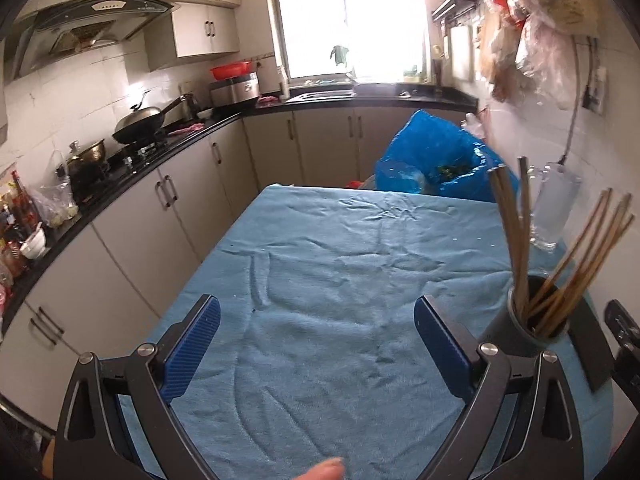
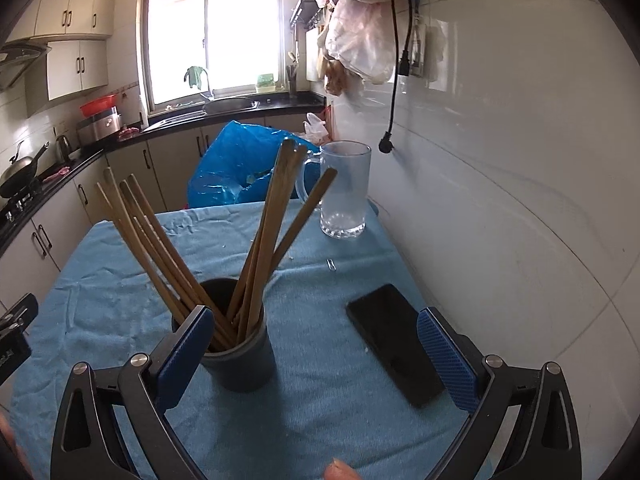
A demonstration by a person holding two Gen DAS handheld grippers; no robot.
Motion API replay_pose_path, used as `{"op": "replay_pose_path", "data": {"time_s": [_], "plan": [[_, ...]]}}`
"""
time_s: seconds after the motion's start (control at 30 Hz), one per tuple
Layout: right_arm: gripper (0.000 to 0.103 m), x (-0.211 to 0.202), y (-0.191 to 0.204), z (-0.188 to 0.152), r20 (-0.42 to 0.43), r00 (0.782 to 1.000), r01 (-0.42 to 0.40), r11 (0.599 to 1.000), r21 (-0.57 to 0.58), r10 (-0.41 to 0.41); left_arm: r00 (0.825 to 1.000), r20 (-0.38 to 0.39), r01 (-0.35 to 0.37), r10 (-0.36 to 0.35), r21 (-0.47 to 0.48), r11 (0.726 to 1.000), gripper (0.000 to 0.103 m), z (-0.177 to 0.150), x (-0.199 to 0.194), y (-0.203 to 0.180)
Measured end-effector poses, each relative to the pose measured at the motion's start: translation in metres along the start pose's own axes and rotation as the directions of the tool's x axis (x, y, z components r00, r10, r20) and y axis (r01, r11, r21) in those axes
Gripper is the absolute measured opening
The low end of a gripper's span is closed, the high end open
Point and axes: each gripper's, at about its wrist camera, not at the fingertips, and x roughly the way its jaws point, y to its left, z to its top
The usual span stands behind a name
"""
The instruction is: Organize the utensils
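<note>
glass mug (image 2: 343, 190), black phone (image 2: 394, 344), blue bag (image 2: 236, 168)

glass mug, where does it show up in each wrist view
Left wrist: the glass mug is at the right edge, behind the chopsticks, blurred.
Right wrist: right of centre in the upper half, on the blue cloth by the white wall.
Shared landmark: the dark cup holding the chopsticks.

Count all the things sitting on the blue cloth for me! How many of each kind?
Dark holder cup: 1
Chopsticks in it: about 10, since some overlap
Glass mug: 1
Black phone: 1
Paper clip: 1
Total: about 14
</note>
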Motion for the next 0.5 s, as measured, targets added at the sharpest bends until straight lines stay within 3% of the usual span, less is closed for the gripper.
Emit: {"op": "replay_pose_path", "data": {"time_s": [0.23, 0.37, 0.5], "plan": [[0.103, -0.031, 0.009, -0.027, 0.009, 1.0, 0.028, 0.999, -0.028, -0.027, 0.985, 0.075, -0.162, 0.157, 0.064, 0.985, 0.097, -0.033, -0.037, 0.015], [0.103, -0.062, 0.013, -0.045, 0.039, 0.999, 0.033, 0.999, -0.039, -0.031, 0.988, 0.085, -0.137, 0.128, 0.115, 0.984, 0.097, -0.054, -0.062, 0.024], [0.103, -0.104, 0.012, -0.068, 0.084, 0.996, 0.025, 0.999, -0.028, -0.023, 0.995, 0.083, -0.062, 0.053, 0.111, 0.992, 0.097, -0.077, -0.094, 0.038]]}}
